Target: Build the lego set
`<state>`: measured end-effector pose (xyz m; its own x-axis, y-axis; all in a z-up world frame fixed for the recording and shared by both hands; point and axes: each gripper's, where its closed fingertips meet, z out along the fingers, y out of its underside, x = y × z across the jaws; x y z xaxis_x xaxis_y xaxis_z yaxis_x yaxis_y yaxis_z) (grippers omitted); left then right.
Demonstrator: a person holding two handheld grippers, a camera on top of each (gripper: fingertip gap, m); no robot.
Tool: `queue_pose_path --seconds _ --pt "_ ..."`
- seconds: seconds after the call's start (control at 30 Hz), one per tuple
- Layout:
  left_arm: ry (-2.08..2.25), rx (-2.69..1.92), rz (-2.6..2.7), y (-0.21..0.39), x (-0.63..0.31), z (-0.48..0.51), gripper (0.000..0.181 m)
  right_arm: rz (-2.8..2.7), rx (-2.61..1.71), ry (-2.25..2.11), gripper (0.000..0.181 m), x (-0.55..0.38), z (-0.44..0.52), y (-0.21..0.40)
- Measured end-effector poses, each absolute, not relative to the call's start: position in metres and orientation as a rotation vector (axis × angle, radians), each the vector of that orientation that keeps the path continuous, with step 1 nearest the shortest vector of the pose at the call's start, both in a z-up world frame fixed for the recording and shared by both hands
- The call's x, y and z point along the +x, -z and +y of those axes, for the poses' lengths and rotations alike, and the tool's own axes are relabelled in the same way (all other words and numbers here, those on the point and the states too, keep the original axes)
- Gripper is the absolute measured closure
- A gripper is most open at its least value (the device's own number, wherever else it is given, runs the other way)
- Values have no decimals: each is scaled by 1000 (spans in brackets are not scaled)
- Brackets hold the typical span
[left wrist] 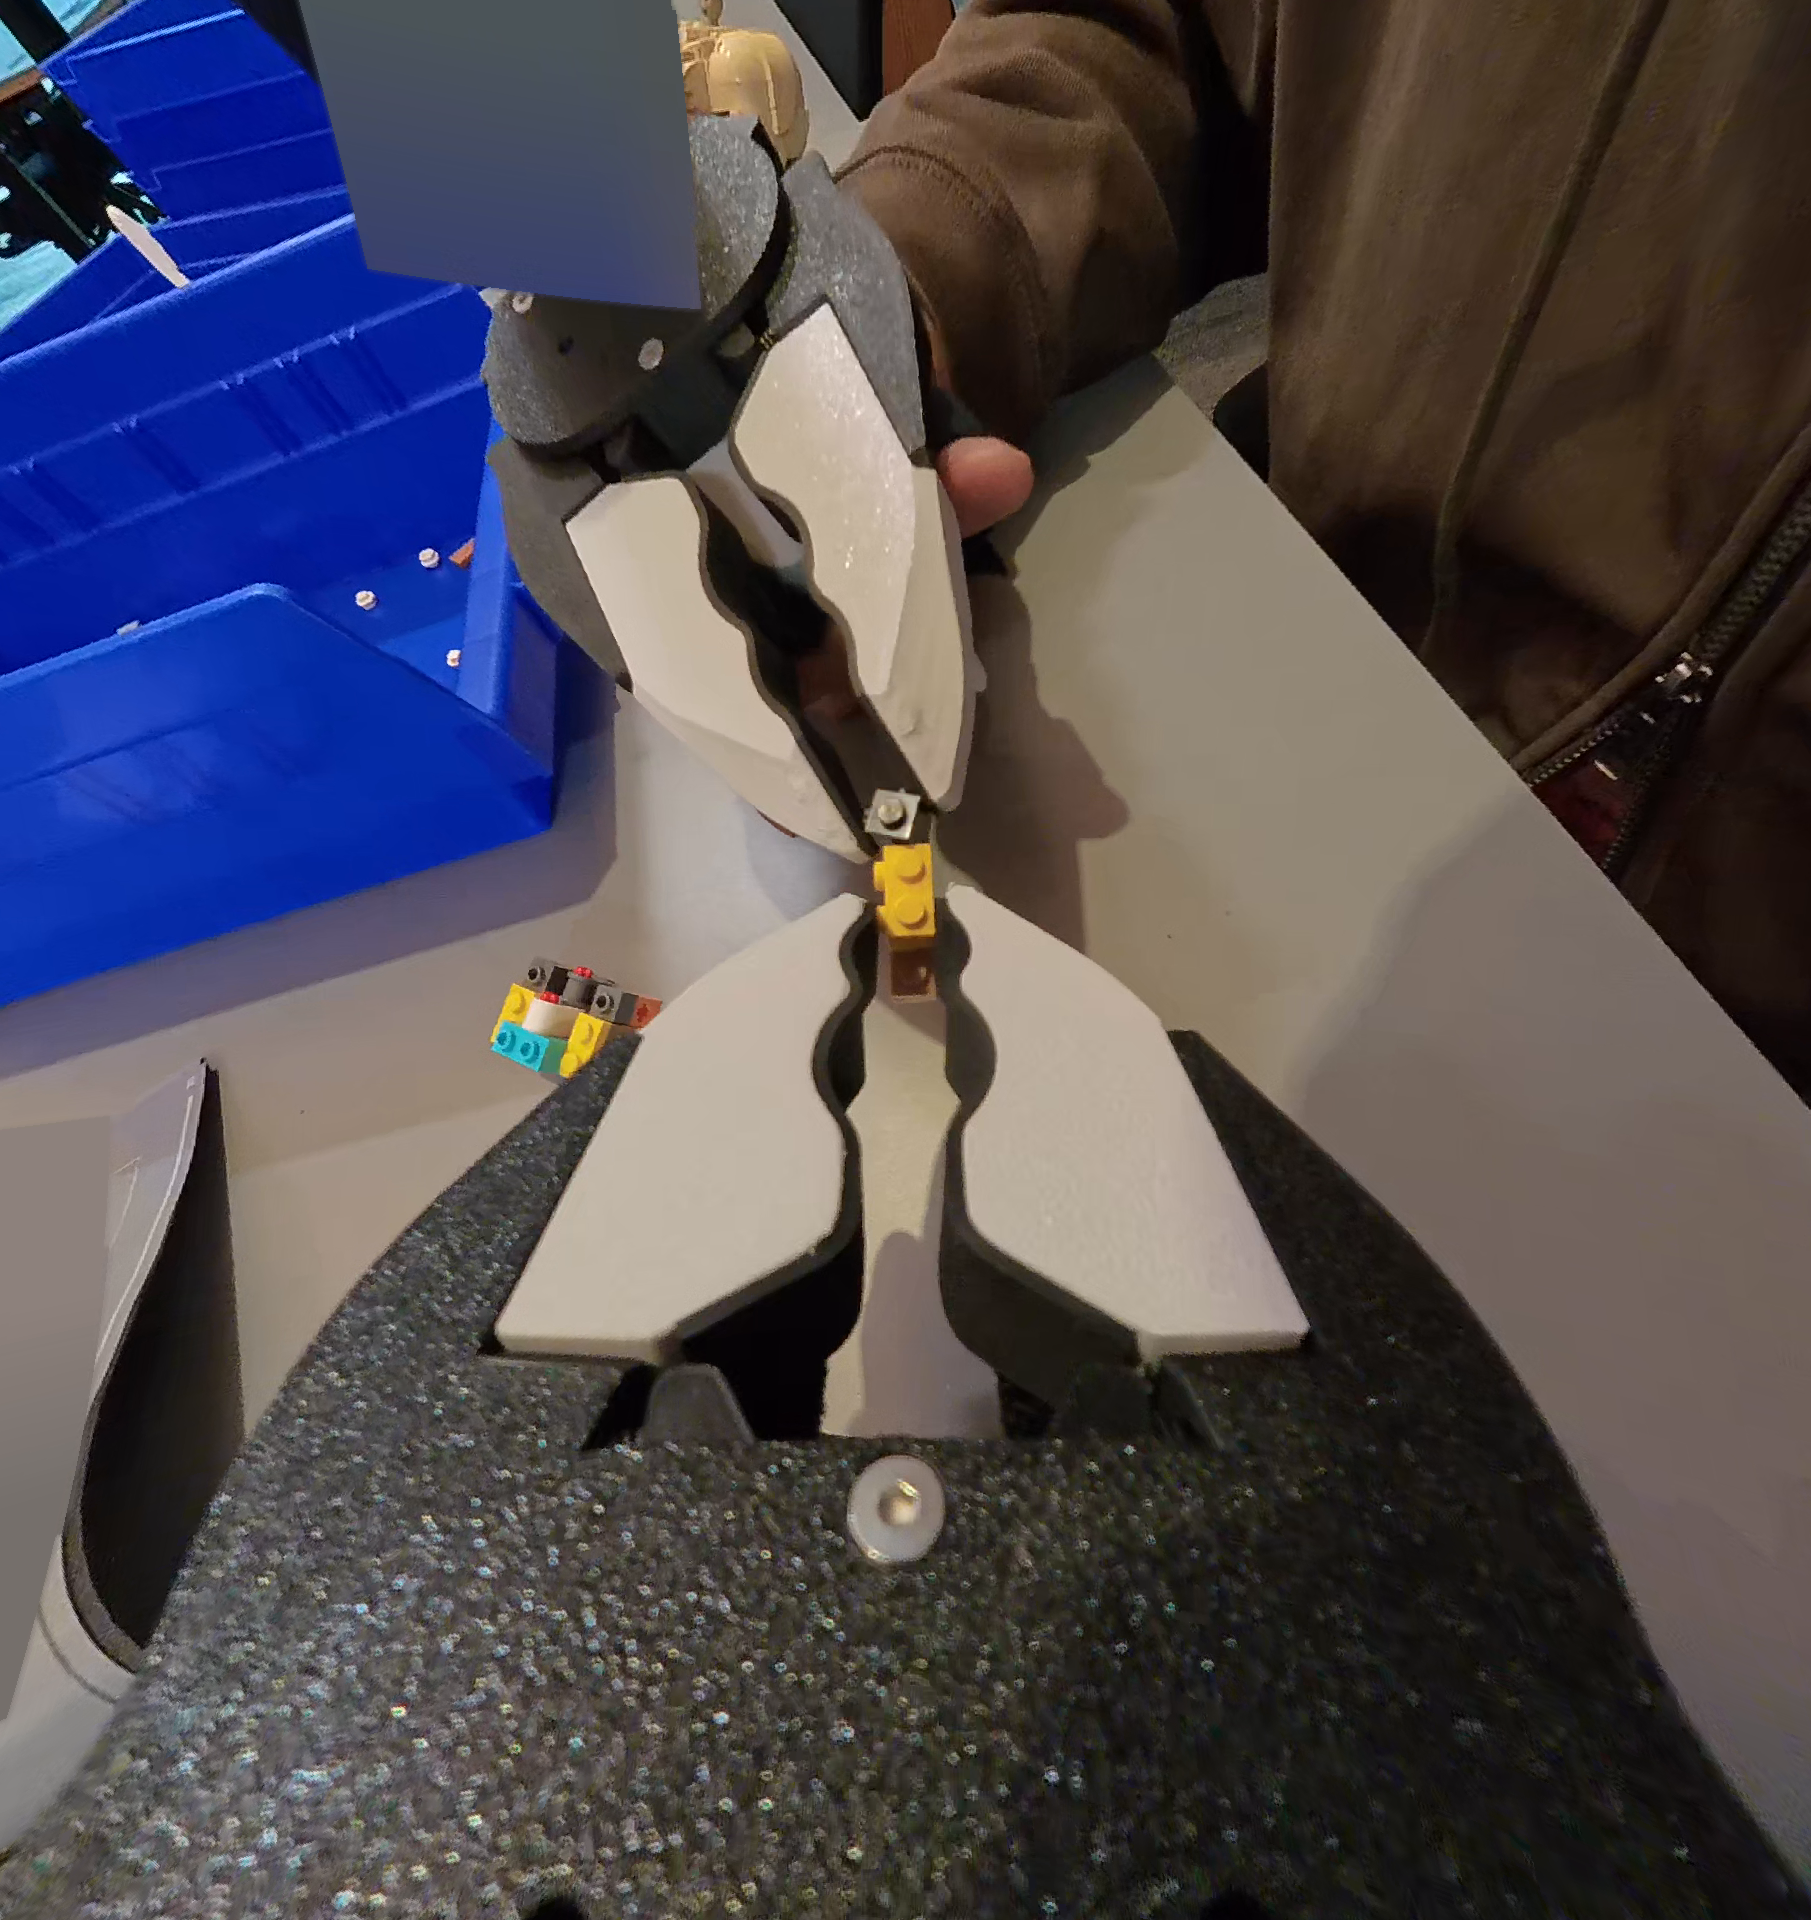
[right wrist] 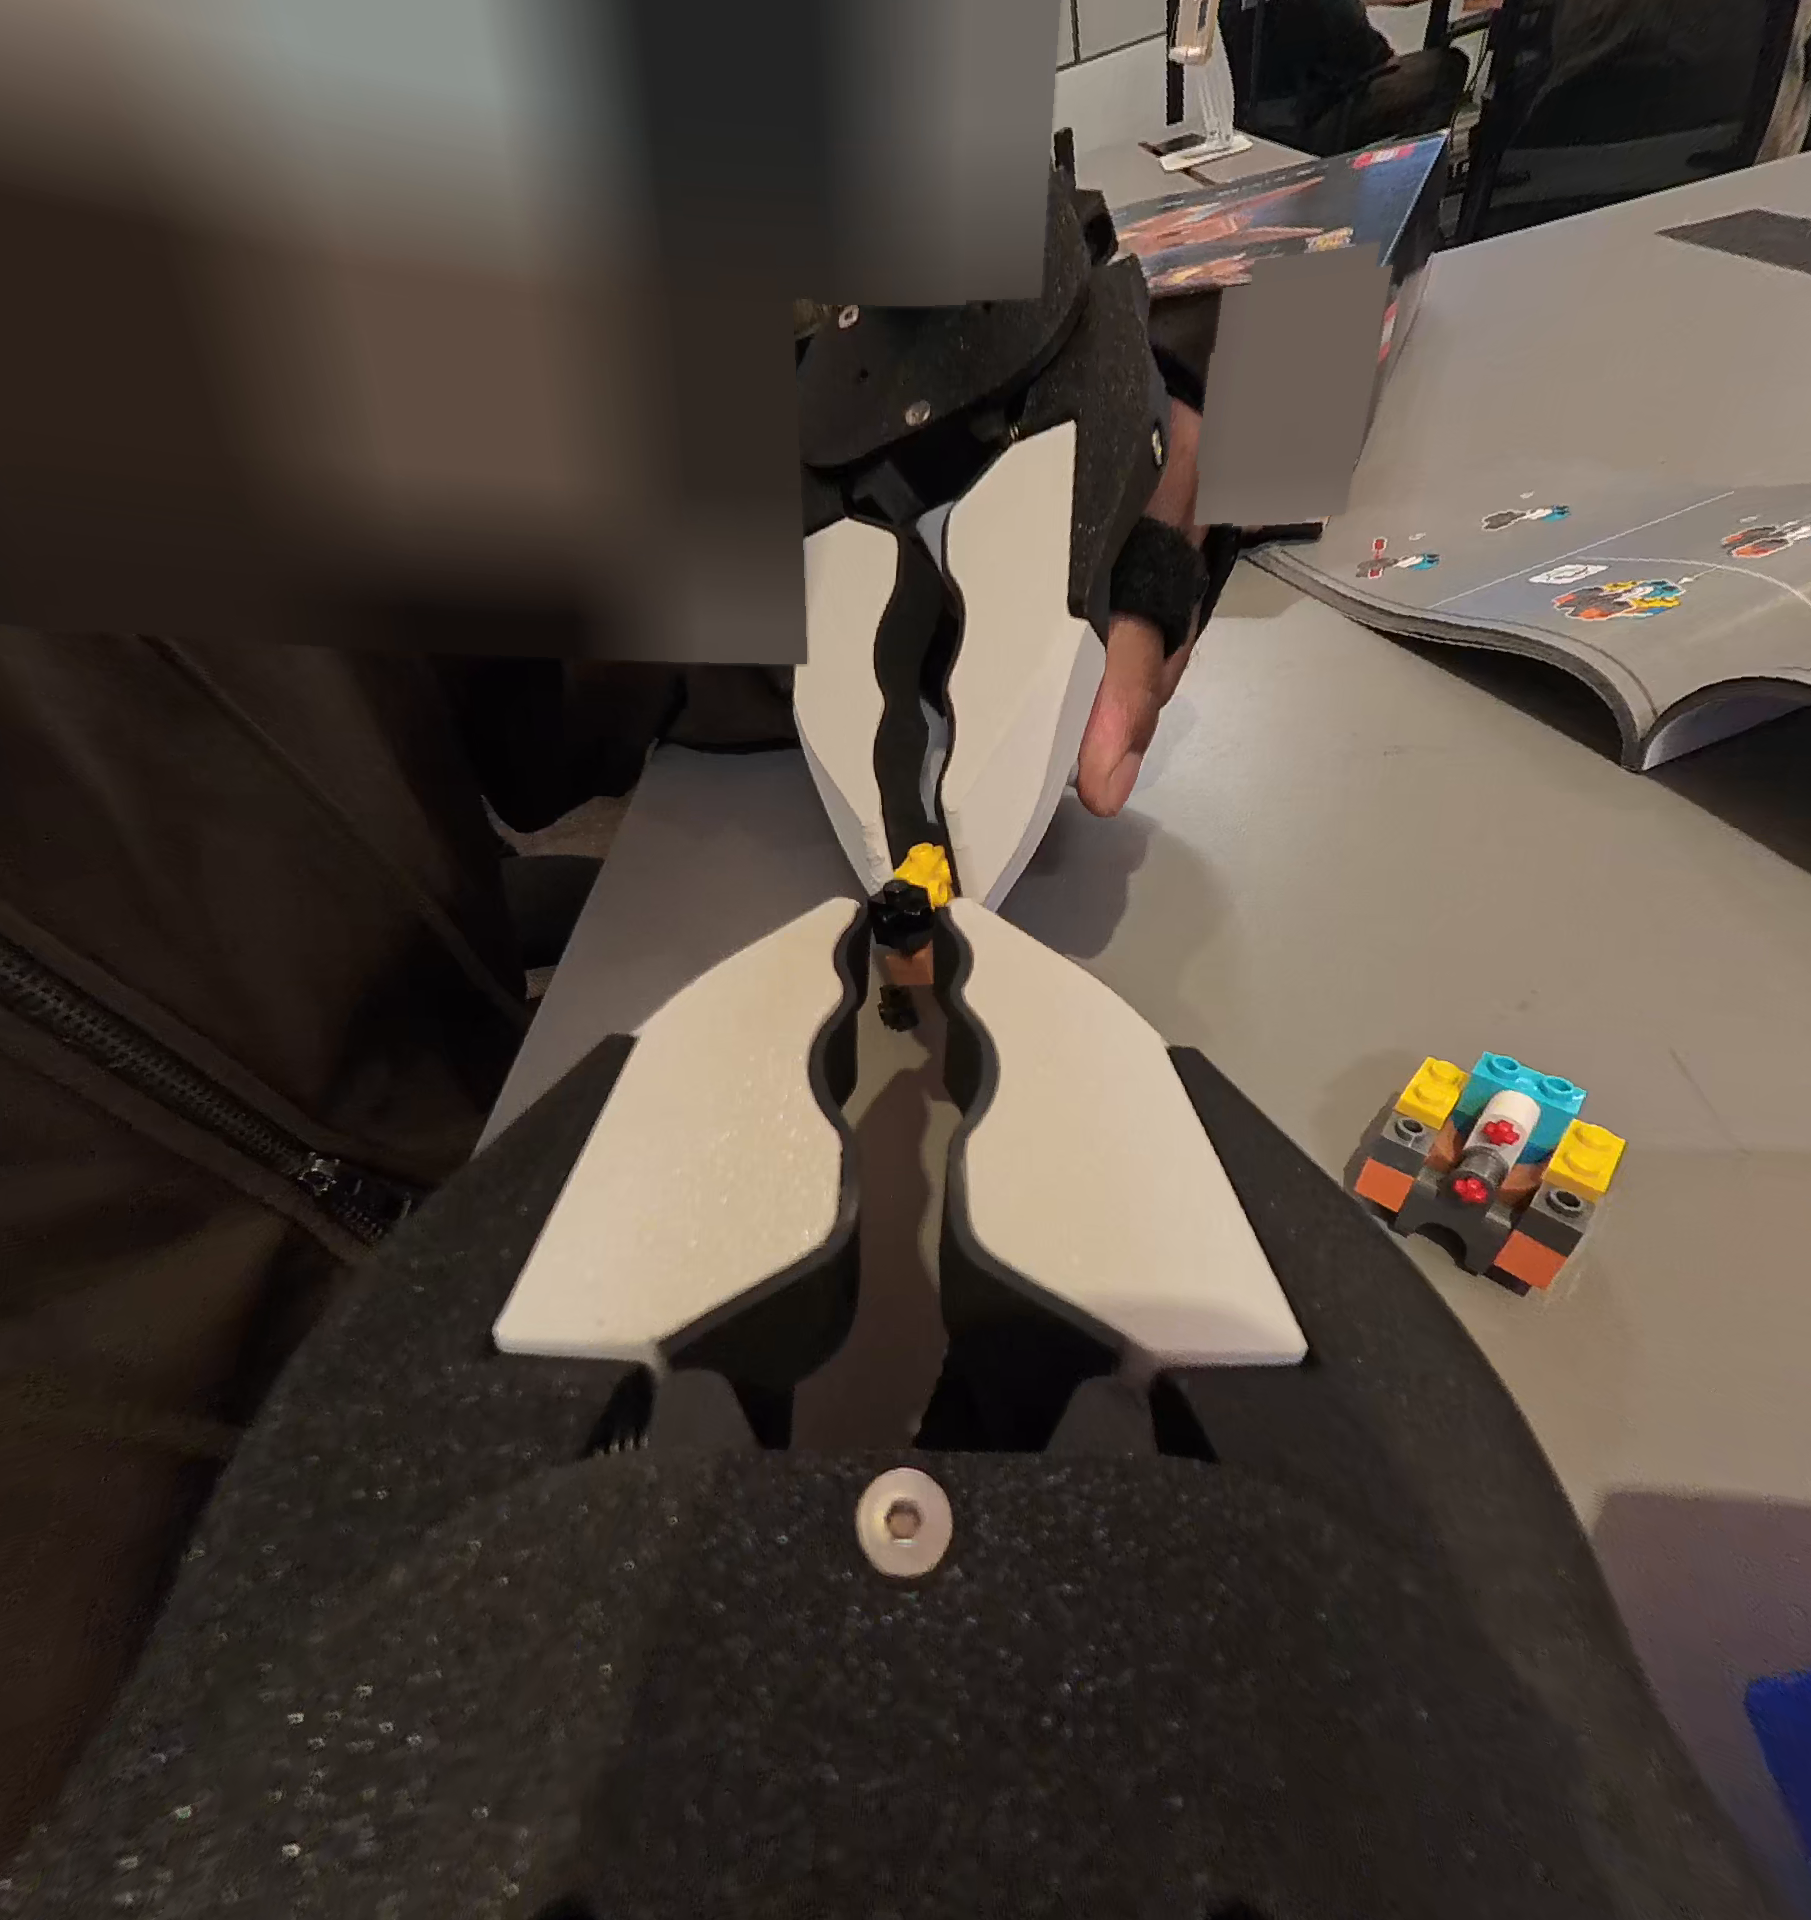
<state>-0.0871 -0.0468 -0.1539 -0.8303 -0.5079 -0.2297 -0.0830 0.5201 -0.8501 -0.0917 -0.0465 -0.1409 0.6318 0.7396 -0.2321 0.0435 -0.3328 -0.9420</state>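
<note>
My left gripper [left wrist: 906, 920] is shut on a yellow brick [left wrist: 906, 896] that has a brown piece [left wrist: 911, 979] behind it, between the fingers. My right gripper [left wrist: 899, 831] reaches in from above, shut on a small dark grey piece [left wrist: 896, 816] that touches the yellow brick's end. In the right wrist view my right gripper [right wrist: 906, 925] holds that dark piece [right wrist: 896, 920] with a brown part [right wrist: 906, 966], against the yellow brick [right wrist: 927, 871] in the left gripper [right wrist: 927, 883]. A part-built model [left wrist: 568, 1013] of yellow, teal, grey and orange bricks sits on the table [right wrist: 1483, 1174].
Blue bins [left wrist: 205, 623] with a few small loose parts stand at the left. An open instruction booklet [right wrist: 1607, 603] and the set's box [right wrist: 1275, 218] lie on the grey table [right wrist: 1400, 883]. A person's brown jacket [left wrist: 1503, 416] is beyond the table edge. Both grippers' tips are close together, under 4 cm apart.
</note>
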Motion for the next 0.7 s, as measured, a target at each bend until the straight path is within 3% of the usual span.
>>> queue_pose_path --seconds 0.7 --pt "1259 -484 2366 160 -91 -51 171 -764 -1815 -726 170 -94 -53 149"
